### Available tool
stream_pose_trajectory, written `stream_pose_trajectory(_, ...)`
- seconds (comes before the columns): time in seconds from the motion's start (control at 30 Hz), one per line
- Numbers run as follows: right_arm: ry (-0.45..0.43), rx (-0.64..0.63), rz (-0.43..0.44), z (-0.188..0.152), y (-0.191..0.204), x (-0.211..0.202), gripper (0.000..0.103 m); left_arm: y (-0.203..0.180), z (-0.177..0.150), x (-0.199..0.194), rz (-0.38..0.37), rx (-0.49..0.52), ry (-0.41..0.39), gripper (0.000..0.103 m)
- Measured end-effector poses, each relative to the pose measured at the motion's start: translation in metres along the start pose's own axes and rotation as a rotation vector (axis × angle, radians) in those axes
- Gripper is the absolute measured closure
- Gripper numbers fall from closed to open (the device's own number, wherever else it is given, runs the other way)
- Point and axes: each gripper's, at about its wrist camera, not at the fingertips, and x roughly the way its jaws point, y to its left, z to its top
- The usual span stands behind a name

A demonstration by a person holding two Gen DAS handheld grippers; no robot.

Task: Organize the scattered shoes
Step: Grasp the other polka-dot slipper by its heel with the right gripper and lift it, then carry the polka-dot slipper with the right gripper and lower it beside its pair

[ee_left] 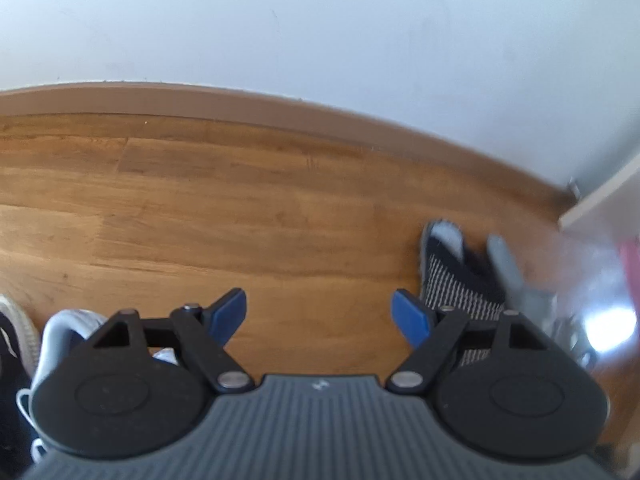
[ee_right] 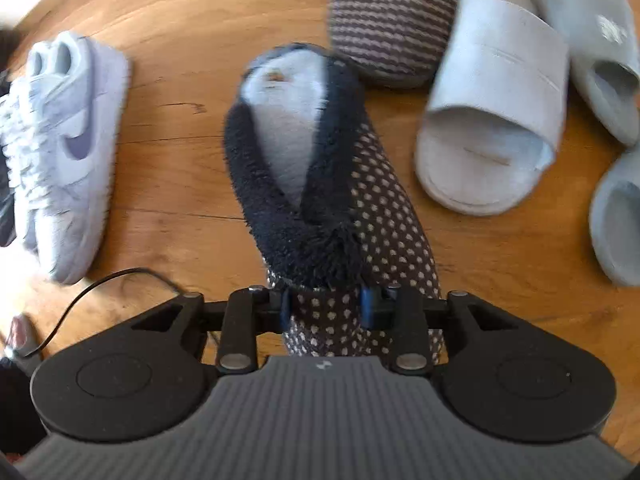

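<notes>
Your right tool [ee_right: 325, 307] is pinching the dotted slipper [ee_right: 320, 184] by its toe end, over the wood floor [ee_right: 192, 152] between a white sneaker [ee_right: 68, 152] and pale slide [ee_right: 492, 108]. Left tool [ee_left: 319, 311] hangs spread wide, holding nothing.

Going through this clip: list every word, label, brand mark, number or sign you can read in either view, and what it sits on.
No readable words or numbers in either view.
Purple swoosh mark, no lettering: on the side of the white sneaker.
Pale emblem, too blurred to read: on the strap of the grey slide.
Small white mark, not legible: on each gripper's grey body, left gripper and right gripper.
</notes>
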Motion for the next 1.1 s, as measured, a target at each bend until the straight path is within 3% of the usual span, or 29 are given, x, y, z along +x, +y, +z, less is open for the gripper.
stream_pose_trajectory(0.07,-0.088,-0.086,0.049,0.0,0.009,-0.018,0.035,0.003,-0.005,-0.007,0.004,0.02,0.007,0.024)
stream_pose_trajectory(0.17,-0.212,-0.134,0.104,0.011,0.013,-0.045,0.023,0.007,-0.011,-0.018,0.01,0.051,0.016,0.024)
stream_pose_trajectory(0.27,-0.34,-0.079,0.095,0.047,0.0,-0.063,0.021,0.011,-0.018,-0.029,0.016,0.081,0.026,0.024)
stream_pose_trajectory(0.43,-0.413,0.041,-0.021,0.104,-0.027,-0.049,0.021,0.017,-0.03,-0.047,0.025,0.131,0.043,0.024)
stream_pose_trajectory(0.57,-0.399,0.15,-0.107,0.141,-0.06,-0.021,0.021,0.028,-0.04,-0.073,-0.039,0.141,0.097,0.024)
stream_pose_trajectory(0.7,-0.379,0.16,-0.145,0.163,-0.078,0.009,0.021,0.039,-0.05,-0.098,-0.103,0.151,0.149,0.023)
stream_pose_trajectory(0.73,-0.371,0.161,-0.149,0.167,-0.082,0.014,0.023,0.041,-0.056,-0.098,-0.112,0.153,0.149,0.023)
stream_pose_trajectory(0.8,-0.362,0.156,-0.162,0.17,-0.087,0.023,0.023,0.04,-0.062,-0.094,-0.008,0.175,0.129,0.023)
stream_pose_trajectory(0.9,-0.356,0.135,-0.181,0.167,-0.081,0.033,0.032,0.048,-0.066,-0.085,0.085,0.174,0.147,0.023)
stream_pose_trajectory(0.97,-0.36,0.111,-0.212,0.164,-0.074,0.036,0.058,0.056,-0.067,-0.083,0.102,0.141,0.156,0.023)
stream_pose_trajectory(1.1,-0.389,0.009,-0.26,0.156,-0.05,0.026,0.073,0.07,-0.069,-0.086,0.097,0.093,0.15,0.023)
